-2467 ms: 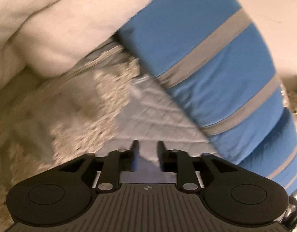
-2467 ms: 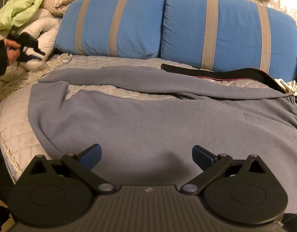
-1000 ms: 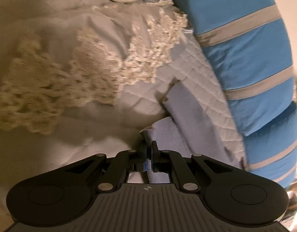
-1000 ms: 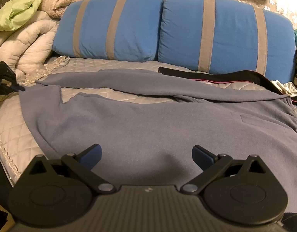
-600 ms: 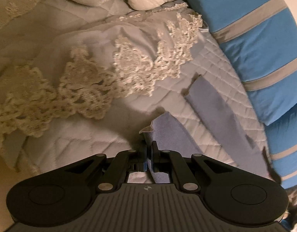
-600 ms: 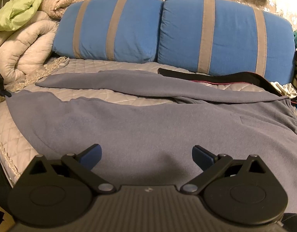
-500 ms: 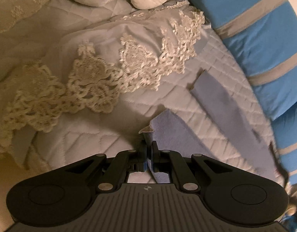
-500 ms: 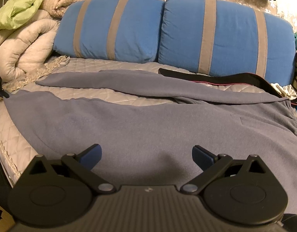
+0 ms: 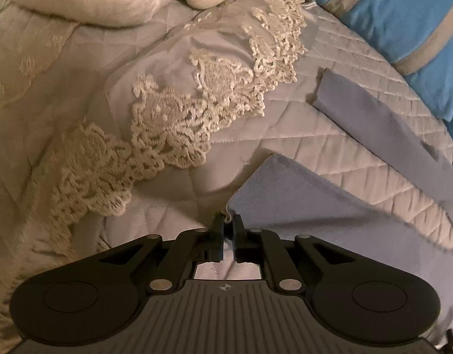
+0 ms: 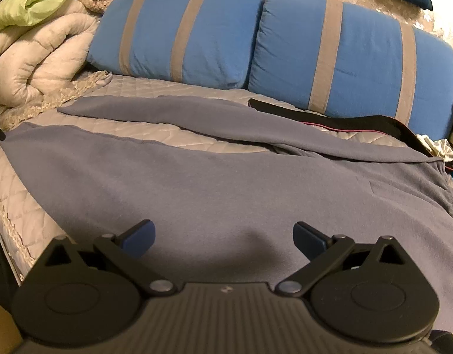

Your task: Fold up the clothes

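Note:
Grey-blue trousers (image 10: 226, 183) lie spread across the quilted bed (image 10: 132, 88), legs to the left and waist to the right. The near leg's hem corner (image 9: 285, 194) lies flat on the quilt right at the tips of my left gripper (image 9: 228, 221). Its jaws are opening: a narrow gap shows between them, with only a loose thread of the hem at the tips. The far leg (image 9: 374, 124) lies beyond it. My right gripper (image 10: 223, 236) hovers wide open over the near leg with nothing between its fingers.
Two blue pillows with grey stripes (image 10: 179, 35) stand at the back. A rolled white duvet (image 10: 34, 67) and a green cloth (image 10: 29, 0) are piled at the left. A black garment (image 10: 344, 118) lies behind the trousers. Lace trim (image 9: 182, 124) and the bed's edge (image 10: 8, 221) are at the left.
My left gripper drew the near leg's hem leftward, spreading the leg flat, and its jaws have now parted a little off the cloth. The right gripper has stayed put.

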The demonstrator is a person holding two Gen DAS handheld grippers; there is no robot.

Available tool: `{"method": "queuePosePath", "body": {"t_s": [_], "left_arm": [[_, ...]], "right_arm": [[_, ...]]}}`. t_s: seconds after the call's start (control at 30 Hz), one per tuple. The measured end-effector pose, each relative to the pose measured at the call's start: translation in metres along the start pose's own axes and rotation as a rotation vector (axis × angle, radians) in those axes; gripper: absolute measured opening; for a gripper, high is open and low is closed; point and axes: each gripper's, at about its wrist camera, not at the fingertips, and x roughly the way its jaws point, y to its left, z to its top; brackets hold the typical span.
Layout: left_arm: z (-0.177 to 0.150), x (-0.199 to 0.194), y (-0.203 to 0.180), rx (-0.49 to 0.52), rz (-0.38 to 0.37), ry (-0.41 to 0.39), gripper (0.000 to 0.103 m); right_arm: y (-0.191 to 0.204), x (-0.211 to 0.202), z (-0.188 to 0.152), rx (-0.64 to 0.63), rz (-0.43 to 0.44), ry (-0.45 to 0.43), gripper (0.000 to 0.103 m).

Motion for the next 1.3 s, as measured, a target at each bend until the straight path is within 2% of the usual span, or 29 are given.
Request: {"method": "queuePosePath", "body": {"t_s": [0.1,0.13,0.17,0.23,0.37,0.47,0.6,0.73,0.83,0.93,0.97,1.0,1.07,1.3], "left_arm": [[0.004,-0.011,-0.008,0.053,0.039,-0.058,0.02],[0.007,-0.016,-0.012,0.086,0.043,-0.094,0.027],[0.009,-0.02,-0.016,0.119,0.041,-0.126,0.034],[0.015,-0.025,-0.024,0.19,0.004,-0.178,0.04],[0.028,-0.023,-0.041,0.356,-0.082,-0.238,0.042],[0.03,-0.011,-0.055,0.519,-0.132,-0.231,0.042],[0.026,0.008,-0.067,0.719,-0.183,-0.172,0.045],[0.025,0.028,-0.065,0.806,-0.2,-0.115,0.045],[0.024,0.035,-0.061,0.84,-0.222,-0.124,0.047],[0.026,0.034,-0.058,0.826,-0.247,-0.121,0.044],[0.026,0.033,-0.057,0.819,-0.255,-0.12,0.027],[0.027,0.032,-0.055,0.812,-0.263,-0.118,0.018],[0.029,0.031,-0.055,0.802,-0.268,-0.117,0.007],[0.031,0.021,-0.052,0.763,-0.215,-0.196,0.006]], "right_arm": [[0.0,0.002,0.0,0.0,-0.001,0.003,0.103],[0.001,0.002,0.0,-0.002,-0.002,0.006,0.103],[0.001,0.003,-0.001,-0.003,-0.004,0.009,0.103],[0.001,0.003,0.0,-0.003,-0.006,0.011,0.103],[-0.001,0.005,0.0,0.003,-0.006,0.015,0.103],[-0.002,0.006,0.0,0.006,-0.007,0.021,0.103],[-0.002,0.008,0.0,0.005,-0.009,0.033,0.103],[-0.001,0.01,0.0,0.0,-0.01,0.044,0.103],[-0.001,0.013,0.0,0.0,-0.01,0.053,0.103],[0.0,0.015,0.0,0.0,-0.01,0.059,0.103],[0.0,0.016,0.0,0.001,-0.011,0.061,0.103],[0.0,0.016,0.0,0.002,-0.011,0.062,0.103],[0.0,0.017,0.0,0.002,-0.012,0.062,0.103],[0.0,0.016,0.0,-0.002,-0.009,0.056,0.103]]}}
